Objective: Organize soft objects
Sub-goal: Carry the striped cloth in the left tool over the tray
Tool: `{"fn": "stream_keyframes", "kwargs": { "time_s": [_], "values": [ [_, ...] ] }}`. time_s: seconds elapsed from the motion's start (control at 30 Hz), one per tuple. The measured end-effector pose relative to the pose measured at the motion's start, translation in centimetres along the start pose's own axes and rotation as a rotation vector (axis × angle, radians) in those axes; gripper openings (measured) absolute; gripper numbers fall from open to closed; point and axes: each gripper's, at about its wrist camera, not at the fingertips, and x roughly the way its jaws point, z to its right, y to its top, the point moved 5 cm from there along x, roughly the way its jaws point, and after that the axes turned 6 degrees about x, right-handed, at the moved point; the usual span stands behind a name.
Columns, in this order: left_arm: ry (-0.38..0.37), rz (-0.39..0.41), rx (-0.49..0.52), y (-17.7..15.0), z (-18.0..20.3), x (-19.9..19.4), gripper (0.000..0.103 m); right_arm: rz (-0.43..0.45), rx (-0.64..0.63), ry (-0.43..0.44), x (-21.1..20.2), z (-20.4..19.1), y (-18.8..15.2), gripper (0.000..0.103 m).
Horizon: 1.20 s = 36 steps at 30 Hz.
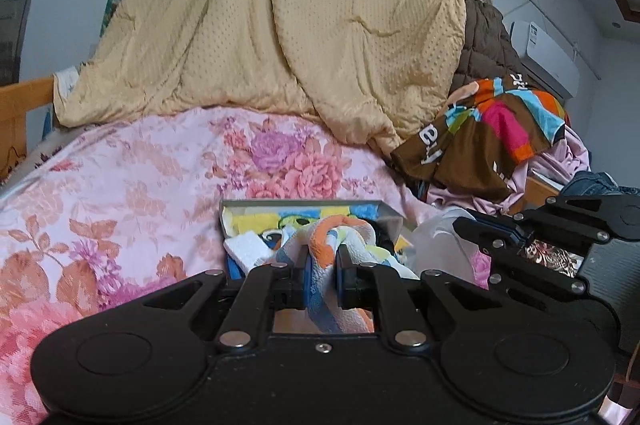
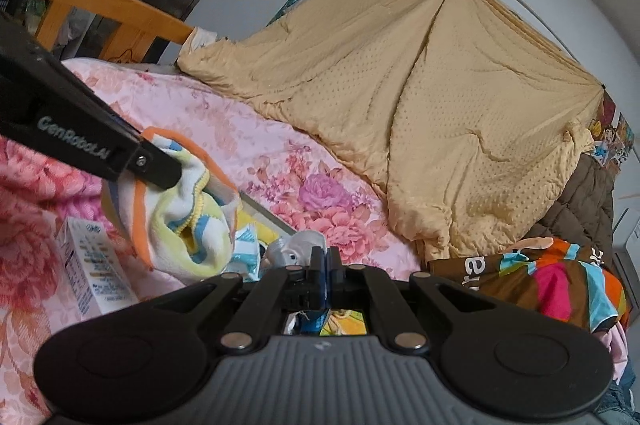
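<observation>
My left gripper (image 1: 323, 259) is shut on a small white towel (image 1: 340, 237) with orange, blue and yellow edging, held above a grey box (image 1: 390, 215) that holds other colourful cloths. In the right wrist view the same towel (image 2: 188, 209) hangs from the left gripper (image 2: 160, 169) at the left. My right gripper (image 2: 325, 265) has its jaws together with nothing between them, above the box's contents (image 2: 344, 321). It shows in the left wrist view (image 1: 500, 233) at the right.
The box lies on a pink floral bedspread (image 1: 120, 185). A tan quilt (image 1: 288, 25) hangs behind it. A brown multicoloured cloth (image 1: 492, 141) lies right. A small carton (image 2: 86, 265) stands left of the towel. A wooden bed rail (image 2: 100, 5) is at far left.
</observation>
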Motion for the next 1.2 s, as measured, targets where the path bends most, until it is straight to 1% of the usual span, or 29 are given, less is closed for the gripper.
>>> {"fn": "stream_keyframes", "kwargs": {
  "time_s": [0.13,0.23,0.3,0.37,0.43,0.5,0.57,0.67,0.77,0.83,0.93,1.1,1.2],
  "values": [
    [0.014,0.028,-0.024,1.1,0.1,-0.2,0.012,0.029,-0.018,-0.005,0.6,1.7,0.9,0.000],
    [0.030,0.032,-0.051,2.0,0.0,0.6,0.012,0.047,-0.006,-0.003,1.8,3.3,1.0,0.000],
    [0.038,0.031,-0.049,2.8,0.0,1.5,0.012,0.057,0.024,-0.012,3.1,4.5,0.6,0.000],
    [0.034,0.038,-0.042,3.7,0.3,2.7,0.012,0.053,0.094,-0.003,4.4,5.8,-0.1,0.000],
    [0.024,0.033,-0.036,4.5,0.7,4.4,0.012,0.047,0.170,0.009,5.7,7.1,-0.9,0.000],
    [0.010,0.031,-0.033,5.2,1.4,6.3,0.012,0.060,0.191,0.020,6.6,8.0,-1.6,0.000],
    [-0.007,0.029,-0.034,6.0,2.2,8.4,0.012,0.061,0.200,0.008,7.6,8.8,-2.3,0.000],
    [-0.042,0.020,-0.059,6.8,3.4,11.9,0.012,0.057,0.259,0.009,9.4,10.5,-3.4,0.000],
    [-0.066,0.006,-0.074,7.1,4.5,15.1,0.012,0.047,0.353,0.032,11.5,12.4,-4.7,0.000],
    [-0.078,-0.015,-0.084,7.1,5.0,17.1,0.012,0.025,0.401,0.026,12.9,13.4,-5.8,0.000],
    [-0.079,-0.076,-0.127,6.7,5.7,20.3,0.013,-0.001,0.441,0.023,14.4,14.3,-7.0,0.000],
    [-0.092,-0.099,-0.132,5.9,6.5,23.5,0.013,-0.035,0.456,0.020,16.4,14.7,-8.4,0.000],
    [-0.082,-0.120,-0.133,5.2,6.5,25.0,0.013,-0.062,0.482,0.004,17.2,15.0,-9.2,0.000]
  ]
}}
